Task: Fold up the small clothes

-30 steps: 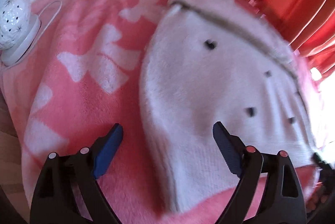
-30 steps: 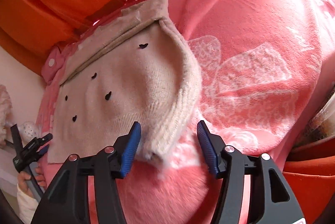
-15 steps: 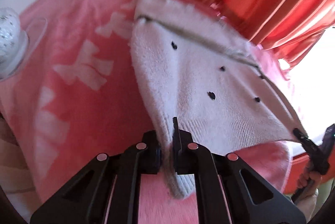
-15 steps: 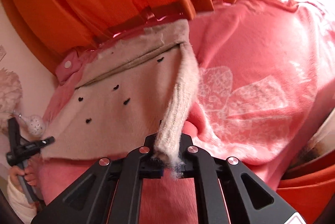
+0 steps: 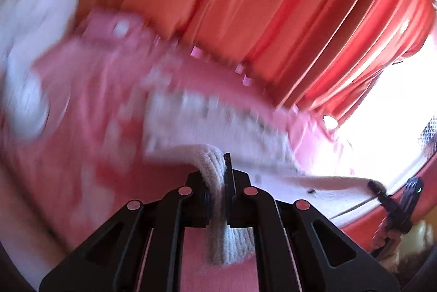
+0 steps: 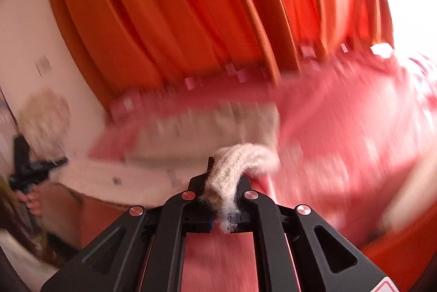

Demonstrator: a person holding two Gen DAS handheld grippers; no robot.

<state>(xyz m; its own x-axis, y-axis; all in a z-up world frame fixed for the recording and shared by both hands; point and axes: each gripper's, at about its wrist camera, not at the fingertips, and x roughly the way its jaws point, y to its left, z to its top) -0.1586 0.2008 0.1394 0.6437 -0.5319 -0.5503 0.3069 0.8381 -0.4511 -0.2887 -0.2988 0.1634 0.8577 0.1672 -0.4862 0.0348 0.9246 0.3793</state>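
A small cream knitted garment with black dots [image 5: 218, 117] lies on a pink blanket [image 5: 90, 112]; both views are blurred by motion. My left gripper [image 5: 218, 191] is shut on one ribbed corner of the garment [image 5: 210, 155], lifted off the blanket. My right gripper [image 6: 222, 199] is shut on the other ribbed corner [image 6: 237, 155]. The garment [image 6: 207, 125] stretches between the two grippers, its near edge raised and its far part on the blanket. The right gripper also shows at the far right of the left wrist view [image 5: 393, 196], the left gripper at the far left of the right wrist view [image 6: 32, 169].
Orange curtains [image 5: 273, 5] hang just behind the pink blanket [image 6: 355, 128]. A white round lamp [image 5: 24, 95] stands at the blanket's left edge. A white wall [image 6: 24, 46] lies to the left. A bright window [image 5: 396, 101] lies to the right.
Both grippers closed on the garment's near corners half a second ago. They have since lifted the corners and tilted up towards the curtains, raising the near edge off the blanket.
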